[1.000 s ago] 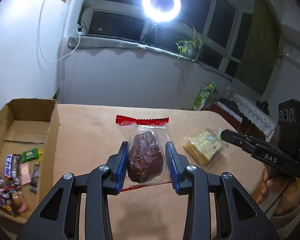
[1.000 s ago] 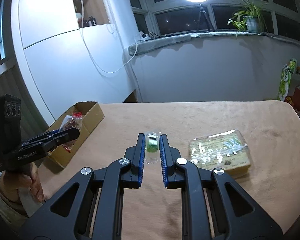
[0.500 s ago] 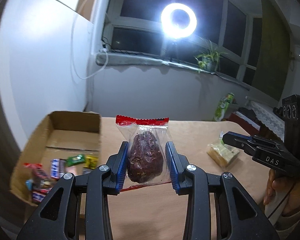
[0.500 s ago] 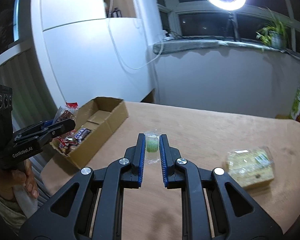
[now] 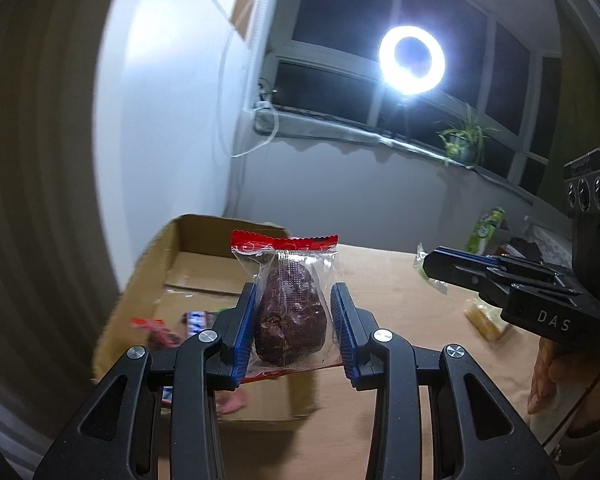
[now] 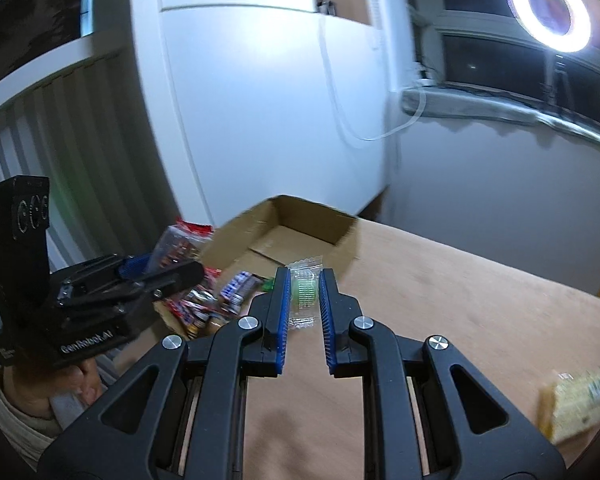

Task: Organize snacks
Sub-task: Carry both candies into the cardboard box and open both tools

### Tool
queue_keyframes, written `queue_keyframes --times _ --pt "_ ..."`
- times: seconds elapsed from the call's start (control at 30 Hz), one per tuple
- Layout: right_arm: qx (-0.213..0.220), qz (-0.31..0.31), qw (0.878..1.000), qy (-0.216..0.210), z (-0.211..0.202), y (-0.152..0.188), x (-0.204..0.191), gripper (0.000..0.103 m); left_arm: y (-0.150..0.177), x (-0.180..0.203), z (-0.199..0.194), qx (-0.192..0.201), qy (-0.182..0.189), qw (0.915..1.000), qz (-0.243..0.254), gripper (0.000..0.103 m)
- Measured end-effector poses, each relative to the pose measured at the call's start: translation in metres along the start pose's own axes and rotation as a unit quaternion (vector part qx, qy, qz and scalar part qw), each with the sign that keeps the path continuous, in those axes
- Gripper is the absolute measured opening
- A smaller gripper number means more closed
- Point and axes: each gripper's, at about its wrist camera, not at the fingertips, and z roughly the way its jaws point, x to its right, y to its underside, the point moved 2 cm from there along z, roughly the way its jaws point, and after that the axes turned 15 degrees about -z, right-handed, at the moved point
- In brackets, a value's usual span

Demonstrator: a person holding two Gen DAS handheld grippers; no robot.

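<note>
In the left wrist view, the left gripper [image 5: 293, 326] is clamped across the middle of a dark snack [image 5: 290, 316] in a clear, red-edged wrapper, held up just above the near edge of the box [image 5: 148, 268]; the film looks slippery and the lump soft, so a mid-body hold seems best. In the right wrist view, the right gripper [image 6: 303, 300] is pinched on a small green sweet [image 6: 303, 294], light and crinkly, just right of the box [image 6: 300, 220], while a yellow pack [image 6: 576, 404] lies on the table well right of it.

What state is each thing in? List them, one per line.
left gripper: shut on wrapped brown snack, carried above the box.
right gripper: shut on small green candy packet.
cardboard box: open, partly filled with snacks.
yellow cracker pack: lying on table.
ring light: on.
</note>
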Motion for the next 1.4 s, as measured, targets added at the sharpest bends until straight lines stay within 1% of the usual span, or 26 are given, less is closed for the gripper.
queue_keyframes --times 0.27,0.43,0.6,0.9,0.97,1.0,1.03,1.07,1.1,1.17,1.23,1.33,1.37,1.4 --pt "-0.001 -0.027 0.999 -0.042 0.041 -0.022 -0.029 0.015 -0.010 -0.034 -0.005 0.012 -0.033 0.9992 -0.017 0.035" --pt "-0.008 -0.035 0.997 -0.065 0.068 -0.028 -0.039 0.015 -0.016 -0.049 -0.004 0.018 -0.051 0.9983 -0.022 0.035" --pt "-0.017 -0.036 0.996 -0.074 0.092 -0.031 -0.042 0.015 -0.014 -0.060 0.007 0.004 -0.058 0.9978 -0.030 0.035" --pt "-0.016 -0.037 0.997 -0.068 0.117 -0.042 -0.029 0.015 -0.011 -0.066 0.037 -0.030 -0.052 0.9977 -0.033 0.035" --pt "-0.018 -0.036 0.997 -0.069 0.127 -0.043 -0.025 0.015 -0.013 -0.068 0.045 -0.033 -0.051 0.9975 -0.037 0.037" --pt "-0.029 -0.035 0.996 -0.077 0.137 -0.041 -0.023 0.020 -0.012 -0.070 0.051 -0.041 -0.052 0.9969 -0.042 0.039" --pt "-0.051 -0.035 0.994 -0.085 0.147 -0.038 -0.022 0.026 -0.009 -0.074 0.057 -0.059 -0.063 0.9952 -0.045 0.052" --pt "-0.059 -0.033 0.994 -0.080 0.150 -0.034 -0.020 0.037 -0.006 -0.076 0.061 -0.071 -0.076 0.9935 -0.045 0.067" --pt "-0.050 -0.026 0.996 -0.074 0.144 -0.029 -0.017 0.042 -0.004 -0.078 0.058 -0.071 -0.085 0.9930 -0.042 0.070" --pt "-0.034 -0.017 0.996 -0.084 0.132 -0.023 -0.016 0.048 0.001 -0.078 0.047 -0.061 -0.094 0.9930 -0.036 0.074" --pt "-0.027 -0.014 0.997 -0.070 0.121 -0.017 -0.016 0.048 0.003 -0.079 0.036 -0.053 -0.097 0.9932 -0.036 0.078" --pt "-0.016 -0.011 0.998 -0.055 0.102 -0.011 -0.016 0.048 0.003 -0.079 0.021 -0.038 -0.108 0.9930 -0.030 0.078" --pt "-0.013 -0.007 0.999 -0.053 0.098 -0.012 -0.015 0.050 0.002 -0.078 0.018 -0.033 -0.111 0.9929 -0.027 0.078" --pt "-0.009 -0.003 0.999 -0.051 0.094 -0.010 -0.015 0.056 0.000 -0.077 0.014 -0.028 -0.113 0.9929 -0.025 0.078"
